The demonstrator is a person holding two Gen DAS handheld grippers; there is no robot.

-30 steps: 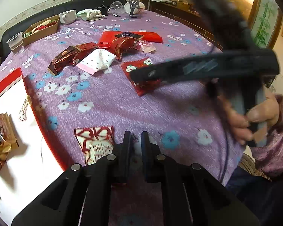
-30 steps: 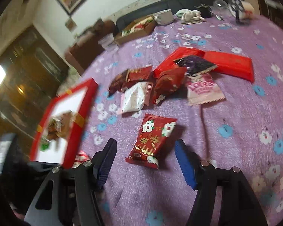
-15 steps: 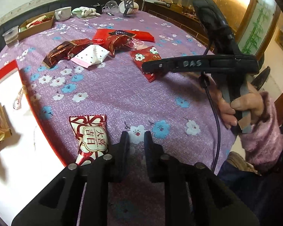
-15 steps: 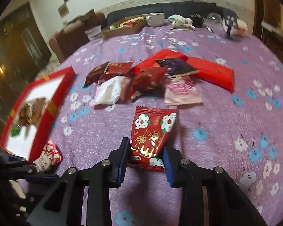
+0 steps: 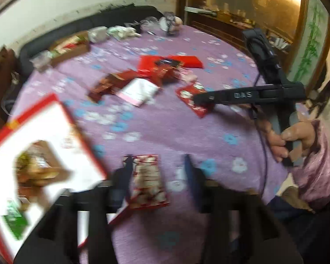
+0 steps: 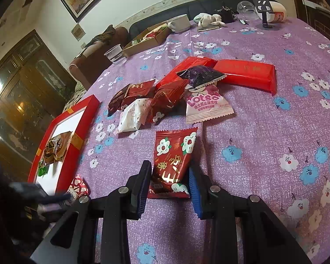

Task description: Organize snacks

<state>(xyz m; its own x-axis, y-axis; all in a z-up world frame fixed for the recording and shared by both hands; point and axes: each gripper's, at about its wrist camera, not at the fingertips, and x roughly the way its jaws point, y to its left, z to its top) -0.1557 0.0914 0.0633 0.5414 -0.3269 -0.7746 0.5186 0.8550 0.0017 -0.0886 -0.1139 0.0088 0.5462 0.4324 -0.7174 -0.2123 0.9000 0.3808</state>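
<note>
Two claws share the sorting: my right claw (image 6: 168, 182) pinches the red flower packet (image 6: 172, 160) for boxing, while my left claw (image 5: 158, 176), just opening, straddles another packet (image 5: 148, 182) untouched.

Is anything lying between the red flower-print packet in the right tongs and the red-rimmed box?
Nothing visible. The right tongs pinch the red flower-print packet; bare purple cloth runs to the red-rimmed box. The snack pile lies farther back.

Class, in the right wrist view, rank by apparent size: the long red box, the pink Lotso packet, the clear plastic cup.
1. Long red box
2. Pink Lotso packet
3. Clear plastic cup, though it stands farthest from the camera, so its true size is unsure.
</note>
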